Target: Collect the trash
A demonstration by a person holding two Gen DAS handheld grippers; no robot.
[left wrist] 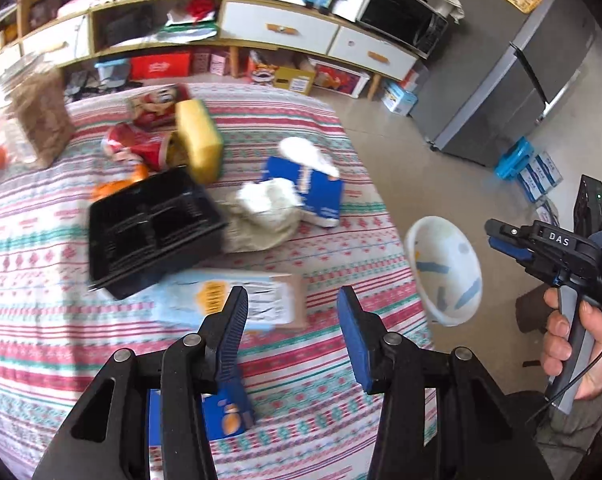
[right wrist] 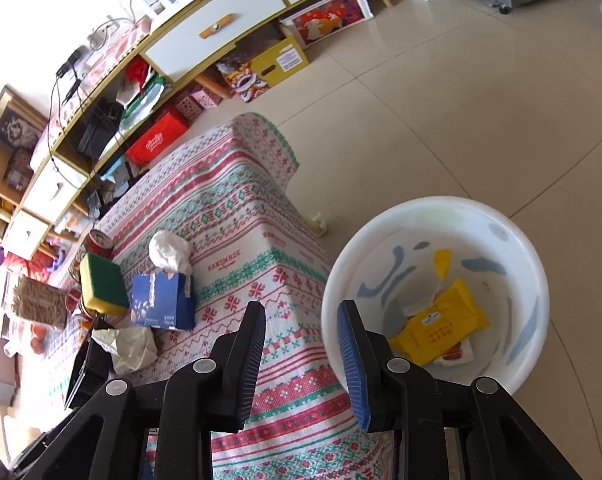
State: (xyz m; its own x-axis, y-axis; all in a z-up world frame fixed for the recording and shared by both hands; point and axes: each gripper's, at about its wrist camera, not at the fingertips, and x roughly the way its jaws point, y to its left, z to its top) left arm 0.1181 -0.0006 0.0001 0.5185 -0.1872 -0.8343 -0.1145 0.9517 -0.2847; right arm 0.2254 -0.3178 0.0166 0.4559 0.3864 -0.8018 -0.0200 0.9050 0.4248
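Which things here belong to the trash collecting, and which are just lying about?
Job:
white basin on the floor, holding a yellow packet
crumpled paper
black tray
flat mailer bag
crushed red can

Lying about:
sponge
blue tissue box
microwave
fridge

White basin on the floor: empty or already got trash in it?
Not empty. The white basin holds a yellow packet and other wrapper scraps, seen from the right wrist.
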